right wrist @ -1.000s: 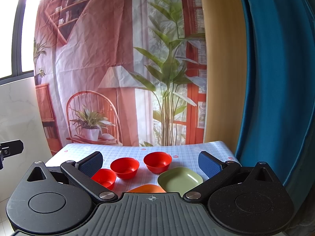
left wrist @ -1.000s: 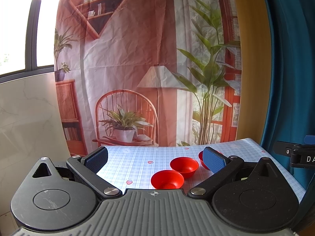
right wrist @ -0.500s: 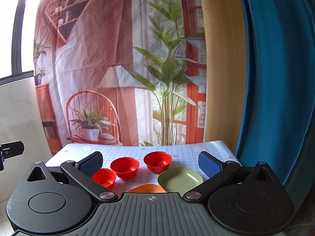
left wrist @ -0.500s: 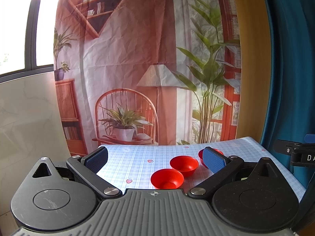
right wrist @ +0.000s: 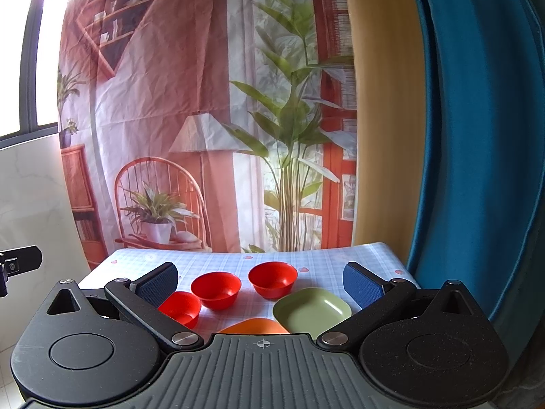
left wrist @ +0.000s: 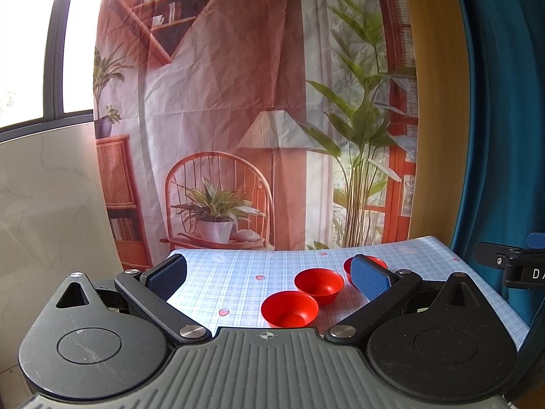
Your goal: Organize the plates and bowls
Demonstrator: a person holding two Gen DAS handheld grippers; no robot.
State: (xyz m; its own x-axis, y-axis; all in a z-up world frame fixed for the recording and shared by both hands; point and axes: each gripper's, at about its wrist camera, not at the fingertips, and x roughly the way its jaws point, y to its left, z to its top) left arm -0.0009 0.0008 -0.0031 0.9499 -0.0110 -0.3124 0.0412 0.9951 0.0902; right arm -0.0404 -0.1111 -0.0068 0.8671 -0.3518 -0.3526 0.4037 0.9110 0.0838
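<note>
Both the left gripper point(left wrist: 269, 272) and the right gripper point(right wrist: 260, 281) hover with jaws spread wide and empty above the blue-checked tablecloth point(right wrist: 211, 262). Three round red plastic bowls point(right wrist: 216, 289) sit in a row on it; just right of them lies a square green plate point(right wrist: 311, 308), beside an orange plate point(right wrist: 253, 325).

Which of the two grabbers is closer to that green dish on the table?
The right one. The green dish lies just ahead of the right gripper, between its open fingers. The left gripper faces the red bowls further left; the dish is not in its view.
</note>
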